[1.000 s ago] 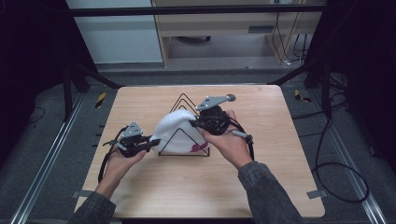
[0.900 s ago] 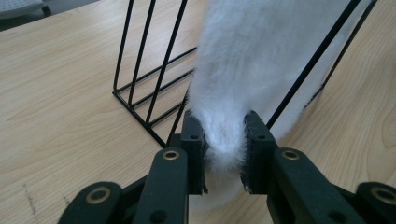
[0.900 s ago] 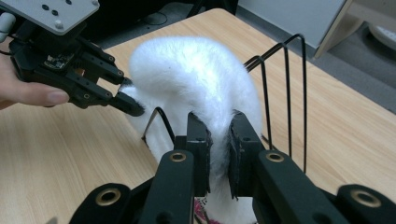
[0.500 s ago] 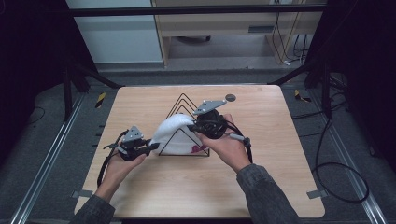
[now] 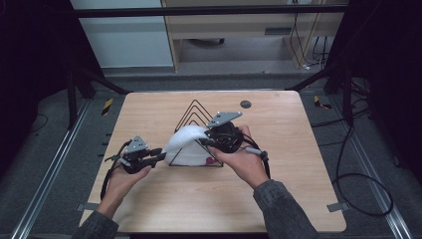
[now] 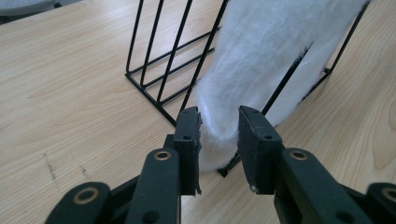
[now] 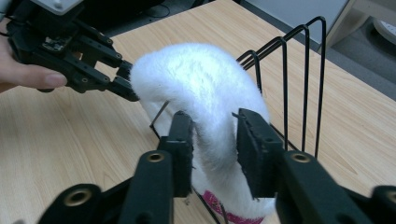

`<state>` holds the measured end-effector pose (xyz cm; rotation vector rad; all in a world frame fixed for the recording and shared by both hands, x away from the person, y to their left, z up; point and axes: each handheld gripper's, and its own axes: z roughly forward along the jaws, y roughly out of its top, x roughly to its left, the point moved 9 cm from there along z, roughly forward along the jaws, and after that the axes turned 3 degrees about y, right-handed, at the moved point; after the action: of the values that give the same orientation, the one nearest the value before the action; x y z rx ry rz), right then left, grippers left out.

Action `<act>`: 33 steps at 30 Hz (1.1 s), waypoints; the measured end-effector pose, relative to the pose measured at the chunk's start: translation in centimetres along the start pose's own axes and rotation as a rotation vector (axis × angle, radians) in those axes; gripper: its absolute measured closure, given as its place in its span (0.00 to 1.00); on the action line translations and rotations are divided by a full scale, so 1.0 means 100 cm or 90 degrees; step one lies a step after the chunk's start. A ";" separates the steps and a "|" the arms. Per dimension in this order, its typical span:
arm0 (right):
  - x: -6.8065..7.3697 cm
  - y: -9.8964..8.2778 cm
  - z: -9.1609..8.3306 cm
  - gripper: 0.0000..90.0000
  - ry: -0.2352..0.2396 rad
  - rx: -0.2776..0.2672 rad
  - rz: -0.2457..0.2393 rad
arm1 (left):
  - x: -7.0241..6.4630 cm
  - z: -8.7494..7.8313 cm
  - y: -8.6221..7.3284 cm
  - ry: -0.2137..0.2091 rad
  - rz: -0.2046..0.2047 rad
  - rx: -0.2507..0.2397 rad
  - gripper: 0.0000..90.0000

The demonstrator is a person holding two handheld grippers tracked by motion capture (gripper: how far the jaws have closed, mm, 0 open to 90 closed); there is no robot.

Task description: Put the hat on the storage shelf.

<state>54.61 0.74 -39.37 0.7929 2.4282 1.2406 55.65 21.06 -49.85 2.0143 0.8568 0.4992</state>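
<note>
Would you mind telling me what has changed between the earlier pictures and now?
Both grippers have just been opening on the white fluffy cloth: the left gripper and right gripper each have it between the jaws, the grip loosening. The cloth now drapes lower over the black wire rack. Hands, rack and table stayed roughly in place.

The left gripper lies low at 9 o'clock, pointing toward 3 o'clock. The right gripper sits at centre, pointing toward 9 o'clock. Both have just been opening their jaws, white fluffy cloth between them.
</note>
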 end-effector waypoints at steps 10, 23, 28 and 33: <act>0.003 -0.007 -0.011 0.55 -0.022 -0.013 0.009 | -0.006 -0.010 -0.015 0.035 0.001 0.014 0.32; 0.002 -0.016 -0.013 0.32 -0.035 -0.019 0.025 | 0.006 -0.001 -0.047 0.089 -0.003 0.093 0.08; 0.000 -0.023 -0.019 0.23 -0.045 -0.021 0.021 | 0.015 0.001 -0.051 0.093 -0.034 0.094 0.08; -0.002 -0.036 -0.026 0.15 -0.059 -0.022 0.032 | 0.024 0.003 -0.058 0.108 -0.036 0.111 0.08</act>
<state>52.28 -2.79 -40.79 0.8860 2.3209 1.2331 55.25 24.86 -54.81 2.1208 1.0908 0.5861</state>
